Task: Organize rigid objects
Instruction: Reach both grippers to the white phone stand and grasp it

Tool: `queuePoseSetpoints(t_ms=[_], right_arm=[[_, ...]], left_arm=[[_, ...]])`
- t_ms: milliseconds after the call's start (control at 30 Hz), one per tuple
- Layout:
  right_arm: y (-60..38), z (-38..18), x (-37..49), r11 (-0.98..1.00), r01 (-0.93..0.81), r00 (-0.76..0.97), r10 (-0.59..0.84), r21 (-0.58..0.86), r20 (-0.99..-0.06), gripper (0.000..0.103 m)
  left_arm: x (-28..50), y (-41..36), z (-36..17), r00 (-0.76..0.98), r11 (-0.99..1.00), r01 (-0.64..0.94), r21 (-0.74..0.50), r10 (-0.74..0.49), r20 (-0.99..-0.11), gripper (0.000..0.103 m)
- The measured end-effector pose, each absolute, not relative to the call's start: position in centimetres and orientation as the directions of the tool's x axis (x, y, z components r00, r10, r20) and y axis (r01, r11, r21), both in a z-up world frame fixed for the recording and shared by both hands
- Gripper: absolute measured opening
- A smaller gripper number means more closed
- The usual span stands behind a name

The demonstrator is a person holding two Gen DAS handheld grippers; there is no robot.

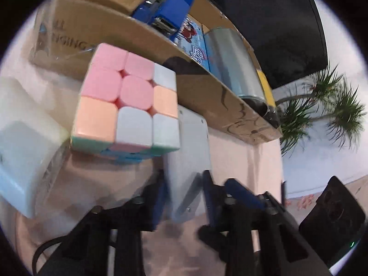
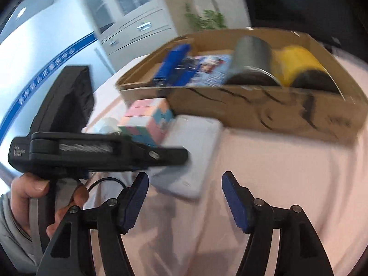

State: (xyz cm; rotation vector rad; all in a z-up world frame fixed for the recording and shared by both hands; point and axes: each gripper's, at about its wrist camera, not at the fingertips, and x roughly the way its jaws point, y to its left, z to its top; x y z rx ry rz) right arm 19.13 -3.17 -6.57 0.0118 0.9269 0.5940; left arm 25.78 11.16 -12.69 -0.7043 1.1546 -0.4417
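A pastel puzzle cube [image 1: 125, 110] stands on the pink cloth beside a flat white slab [image 1: 192, 142], just in front of a cardboard box [image 1: 202, 85]. My left gripper [image 1: 184, 191] closes its blue pads on the slab's near edge. The right wrist view shows the cube [image 2: 147, 122], the white slab [image 2: 195, 151] and the left gripper's black body over the slab's edge. My right gripper [image 2: 185, 197] is open and empty above the cloth. The box [image 2: 253, 108] holds a blue stapler [image 2: 173, 65], a printed blue pack [image 2: 207, 69], a grey can [image 2: 251, 64] and a yellow roll [image 2: 301, 66].
A pale blue-white block [image 1: 25, 158] lies left of the cube. A second cardboard box [image 1: 76, 20] stands behind it. A black device [image 1: 331, 218] shows at the lower right. A plant [image 1: 322, 105] and a dark screen stand beyond the table. White cabinets [image 2: 133, 13] are far back.
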Motion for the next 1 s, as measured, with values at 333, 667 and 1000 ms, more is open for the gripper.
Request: queuePoseSetpoints(t_ms=[333,667,1000], right_arm=[[-6.9,-7.3,19.6,0.847,-0.402,0.436,0.512,0.349,-0.740,0.064],[-13.7,-9.8,20.5,0.764,-0.171,0.332,0.639,0.622,-0.694,0.026],[-14.5,-5.2,17.2,0.930,-0.218,0.445,0.364,0.295,-0.818,0.078]], left_arm=[[26.9,5.7,-9.7,0.285,0.571,0.149,-0.808,-0.807,-0.518,0.024],[27.5,3.2,-8.7,0.283,0.636,0.165,-0.754,-0.763,-0.581,0.028],[26.9,5.4,-11.2,0.275,0.669,0.048,-0.742,-0.723,-0.634,0.051]])
